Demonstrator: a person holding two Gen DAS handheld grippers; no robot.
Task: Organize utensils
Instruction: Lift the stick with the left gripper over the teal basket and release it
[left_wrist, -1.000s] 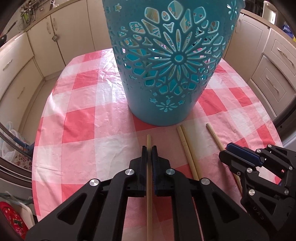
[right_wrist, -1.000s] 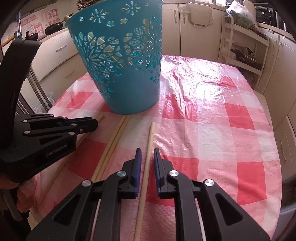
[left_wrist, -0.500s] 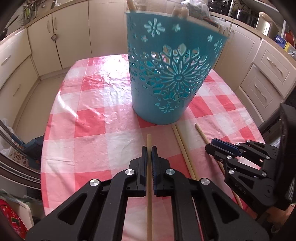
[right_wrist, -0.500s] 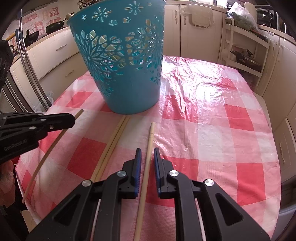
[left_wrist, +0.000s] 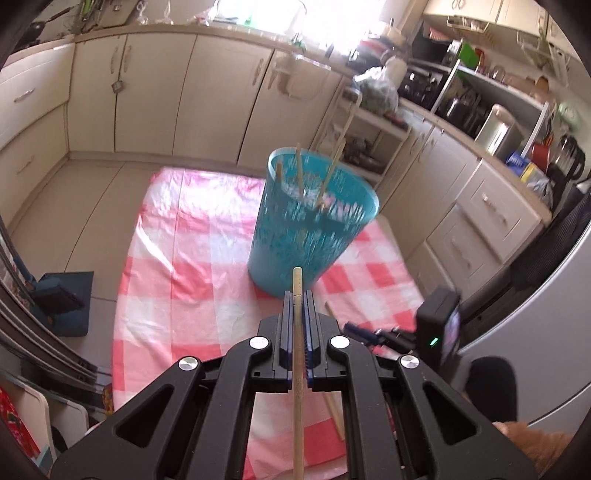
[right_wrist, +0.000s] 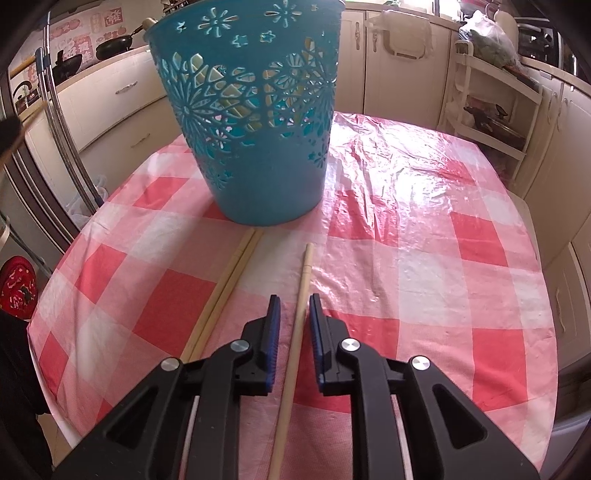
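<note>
No legible writing; left claw (left_wrist: 297, 302) clamps a chopstick (left_wrist: 297, 369).

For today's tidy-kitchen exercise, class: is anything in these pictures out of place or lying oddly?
Yes. Three chopsticks lie loose on the checked tablecloth instead of standing in the teal basket: a touching pair and a single one between the open right gripper. Nothing looks spilled or broken.

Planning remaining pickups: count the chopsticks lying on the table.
3: a side-by-side pair left of the right gripper, one chopstick between its open jaws. Others may hide behind the basket.
</note>
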